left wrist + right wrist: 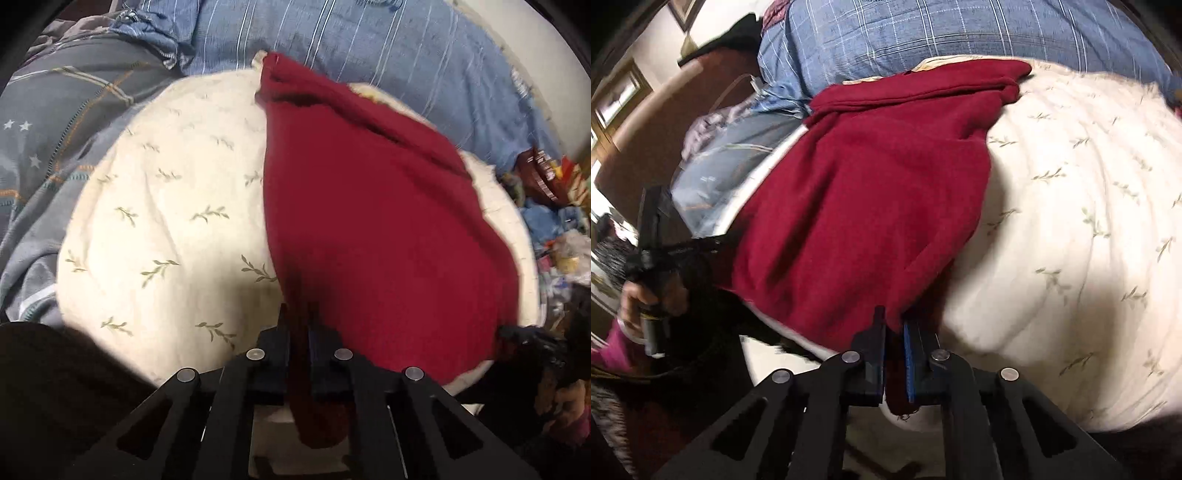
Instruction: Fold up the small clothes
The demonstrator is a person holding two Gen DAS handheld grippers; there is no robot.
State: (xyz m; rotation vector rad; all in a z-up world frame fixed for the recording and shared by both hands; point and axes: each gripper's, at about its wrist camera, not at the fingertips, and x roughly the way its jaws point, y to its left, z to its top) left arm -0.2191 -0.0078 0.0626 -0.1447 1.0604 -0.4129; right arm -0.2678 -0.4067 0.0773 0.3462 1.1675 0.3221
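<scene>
A dark red garment (pixel 373 221) lies spread on a cream leaf-print pillow (pixel 166 206). My left gripper (pixel 300 321) is shut on the garment's near left corner, and red cloth hangs down between its fingers. My right gripper (pixel 894 317) is shut on the near right corner of the same red garment (pixel 864 192), which lies on the cream pillow (pixel 1071 206). The right gripper shows at the garment's edge in the left wrist view (pixel 532 339). The left gripper and the hand holding it show at the left of the right wrist view (pixel 653 258).
A blue striped bedcover (pixel 351 48) lies behind the pillow, also seen in the right wrist view (pixel 960 29). A grey patterned blanket (pixel 55 122) is at the left. Colourful clutter (pixel 554 206) lies at the right. A brown headboard (pixel 646 129) stands at the left.
</scene>
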